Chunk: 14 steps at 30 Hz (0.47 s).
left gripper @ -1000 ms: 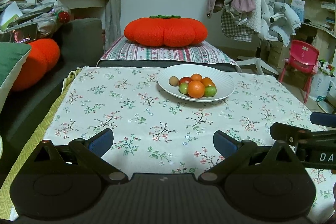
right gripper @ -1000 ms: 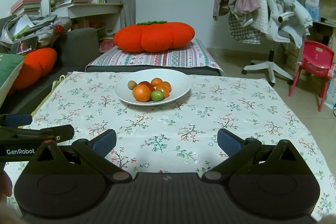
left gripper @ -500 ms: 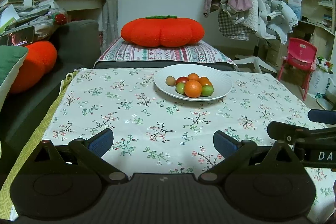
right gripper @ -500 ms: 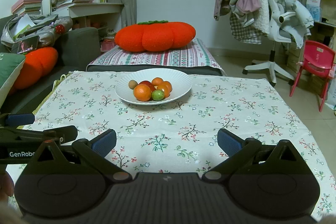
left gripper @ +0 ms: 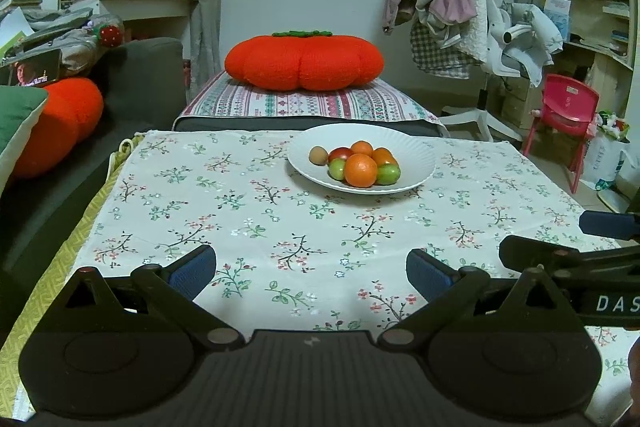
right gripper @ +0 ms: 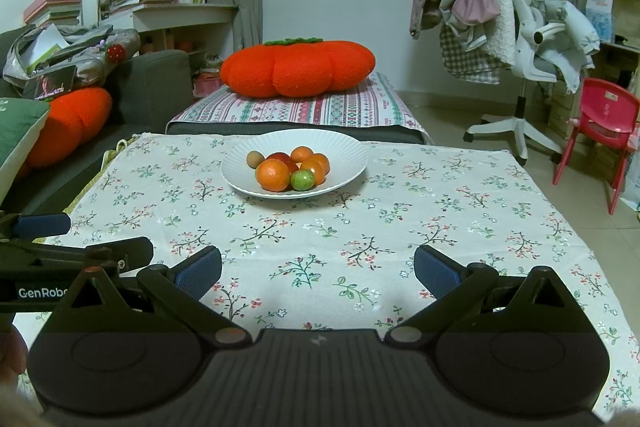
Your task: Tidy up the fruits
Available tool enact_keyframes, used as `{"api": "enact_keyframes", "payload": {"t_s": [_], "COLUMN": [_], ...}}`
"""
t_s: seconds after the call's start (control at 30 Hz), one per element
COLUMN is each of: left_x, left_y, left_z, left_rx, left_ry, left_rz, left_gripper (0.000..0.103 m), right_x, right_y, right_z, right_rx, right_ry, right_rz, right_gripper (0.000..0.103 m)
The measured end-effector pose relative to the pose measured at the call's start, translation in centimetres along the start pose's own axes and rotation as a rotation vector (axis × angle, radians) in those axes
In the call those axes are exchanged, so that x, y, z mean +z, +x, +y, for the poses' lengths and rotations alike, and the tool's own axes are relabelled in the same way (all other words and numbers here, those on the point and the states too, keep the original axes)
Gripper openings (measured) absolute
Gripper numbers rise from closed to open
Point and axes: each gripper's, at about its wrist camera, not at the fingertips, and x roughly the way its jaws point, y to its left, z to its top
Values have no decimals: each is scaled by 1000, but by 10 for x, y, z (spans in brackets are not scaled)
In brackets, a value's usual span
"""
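You held the left claw (left gripper: 311, 267) low over the near edge of the table, its blue-padded fingers (left gripper: 192, 269) spread wide with nothing between them. The right claw (right gripper: 318, 269) sat the same way, wide and empty, just beside the left one; each showed at the edge of the other's view.

The table (left gripper: 200, 211) was covered with a white floral cloth. Toward its far side stood a ribbed white round plate (left gripper: 416, 157) holding all the fruit in a tight cluster. A large orange mandarin (left gripper: 361, 170) sat nearest you, with a small green fruit (left gripper: 387, 174) touching it on the right and another green fruit (left gripper: 337, 169) on its left. Behind them lay a red fruit (left gripper: 340, 153) and two smaller orange fruits (left gripper: 362, 148), and a small brown round fruit (left gripper: 317, 155) rested slightly apart at the left of the pile. In the right wrist view the same plate (right gripper: 344, 155) sat left of centre, well apart from both claws.

Beyond the table, a big red tomato-shaped cushion (left gripper: 302, 63) rested on a striped bed (left gripper: 304, 105).
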Motion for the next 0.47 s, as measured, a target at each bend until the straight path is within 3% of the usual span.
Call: {"api": "enact_keyframes", "payload": {"t_s": [0.47], "left_x": [1], "left_y": [0], "left_z": [1], "left_rx": [-3], "left_ry": [-8], "left_rz": [-8], "left_gripper": [85], "right_x": [0], "right_y": [0], "right_z": [0], "right_rx": [-1], "right_ry": [1], "right_rz": [1], "right_gripper": [103]}}
